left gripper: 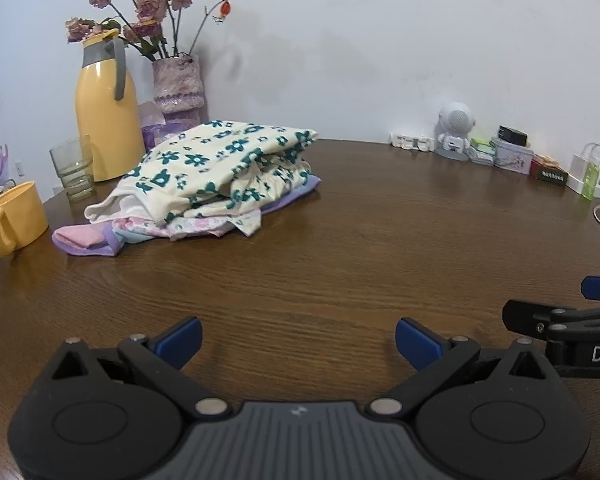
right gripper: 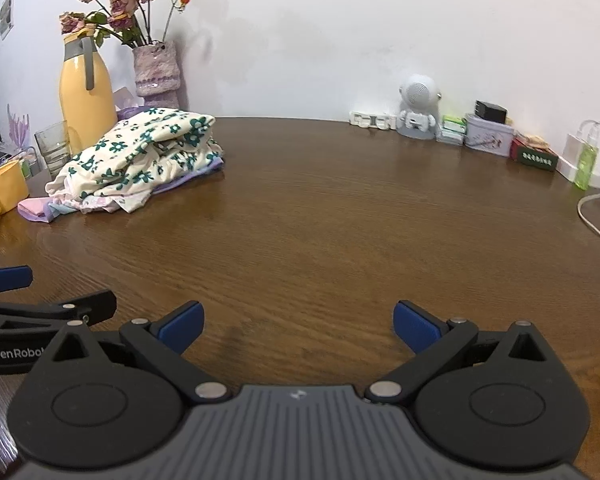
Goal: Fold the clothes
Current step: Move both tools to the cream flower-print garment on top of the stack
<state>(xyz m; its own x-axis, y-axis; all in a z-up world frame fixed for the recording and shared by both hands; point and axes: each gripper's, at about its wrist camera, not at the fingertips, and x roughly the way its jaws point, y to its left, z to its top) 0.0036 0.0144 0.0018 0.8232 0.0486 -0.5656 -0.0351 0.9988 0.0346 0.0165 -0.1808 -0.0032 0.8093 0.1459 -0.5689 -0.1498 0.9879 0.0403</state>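
Table (left gripper: 340,240) | one clothes pile (left gripper: 204,176) | two grippers, jaws apart

Left gripper (left gripper: 298,338): black two-finger tool with blue pads; jaws spread wide, nothing between them.
Left fingertips (left gripper: 180,340): blue, angled inward, level with each other, held just above the surface.
Left gripper in the right wrist view (right gripper: 40,300): seen side-on at the left edge, black linkage with one blue pad above it, close beside the right tool.
Right gripper (right gripper: 298,322): same black build; jaws spread wide, holding nothing.
Right fingertips (right gripper: 416,326): blue, symmetric, pointing forward.
Right gripper in the left wrist view (left gripper: 560,316): side-on at the right edge, close alongside.
Relative pose: both tools side by side, facing the same way.
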